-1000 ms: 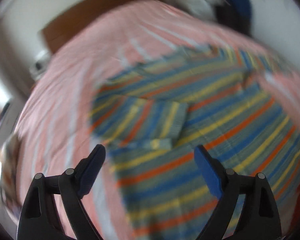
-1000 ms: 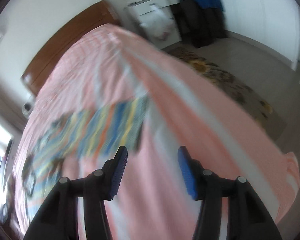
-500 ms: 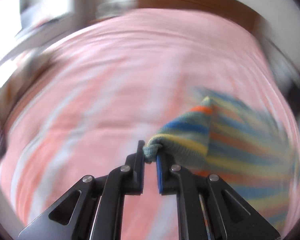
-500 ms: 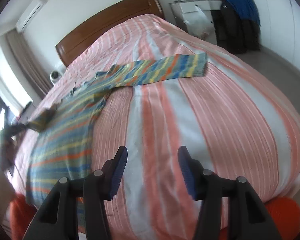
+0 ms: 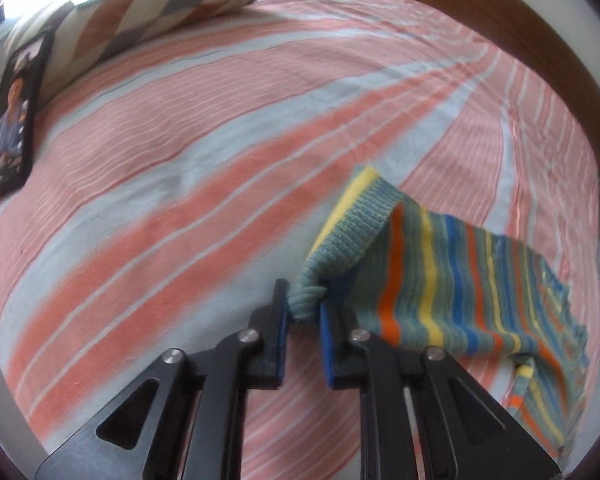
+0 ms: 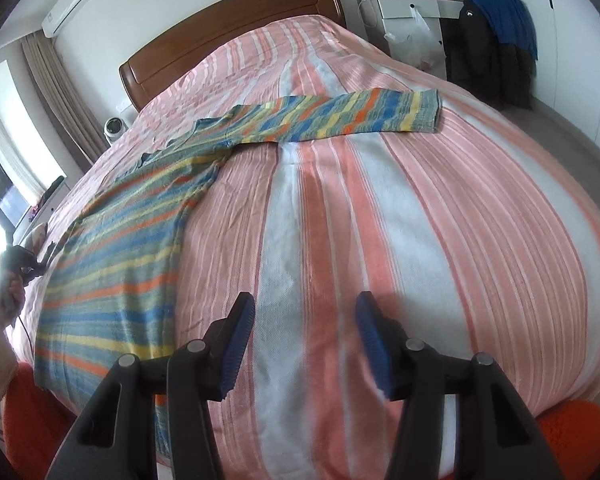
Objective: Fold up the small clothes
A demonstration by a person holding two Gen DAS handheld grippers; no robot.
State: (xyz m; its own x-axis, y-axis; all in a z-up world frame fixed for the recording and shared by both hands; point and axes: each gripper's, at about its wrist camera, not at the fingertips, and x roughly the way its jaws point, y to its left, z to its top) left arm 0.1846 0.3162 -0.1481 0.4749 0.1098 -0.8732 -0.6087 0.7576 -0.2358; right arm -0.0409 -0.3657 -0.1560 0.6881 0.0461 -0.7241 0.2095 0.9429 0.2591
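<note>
Left gripper [image 5: 303, 312] pinched sleeve cuff [image 5: 340, 240], jaws easing apart. Right gripper [image 6: 304, 340] spread, empty, over bed's [image 6: 420, 220] near edge. Sweater [image 6: 120, 248] flat toward left edge (other sleeve outstretched). Probably laying out; next, likely sleeves folded inward.

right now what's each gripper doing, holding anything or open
Left gripper: jaws opening, with the cuff of the striped sweater bunched between the pads.
Right gripper: open, holding nothing, over the bedspread.
</note>
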